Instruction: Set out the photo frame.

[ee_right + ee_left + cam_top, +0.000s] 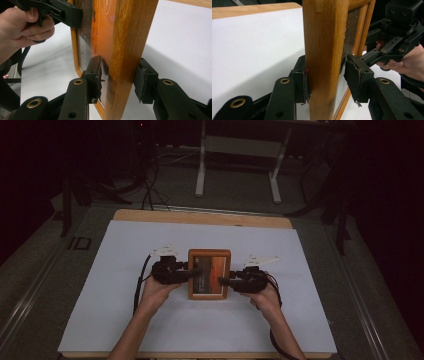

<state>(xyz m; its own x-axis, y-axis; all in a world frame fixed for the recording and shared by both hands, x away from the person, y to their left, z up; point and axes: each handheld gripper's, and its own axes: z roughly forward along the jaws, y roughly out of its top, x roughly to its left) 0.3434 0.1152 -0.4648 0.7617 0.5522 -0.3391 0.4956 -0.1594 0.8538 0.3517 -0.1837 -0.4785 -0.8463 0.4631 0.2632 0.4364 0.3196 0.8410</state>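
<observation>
Frames: one wooden picture frame, light brown wood around a glazed orange and dark picture, held between the two tools near the middle of the surface.
Frame position: in the high view it looks flat or just lifted off the sheet; from this angle I cannot tell which.
Tools: two, one in each hand.
Left tool: its two black jaws straddle the frame's wooden side rail, one pad on the outer face and one on the glass side; the outer pad touches the wood, the inner pad sits just beside it, so it looks clamped on the frame.
Right tool: its jaws bracket the opposite rail the same way, one worn pad pressed to the glass face and the other against the outer wood, gripping the frame.
Hands: two, left hand and right hand, forearms coming in from the near edge.
Cables: one black cable trails from each tool.
Surface: one wooden surface covered almost wholly by a white sheet, bare wood showing along the far edge.
Room: dim, grey floor, one white-legged stand beyond the surface, dark cables on the floor to the far left.
</observation>
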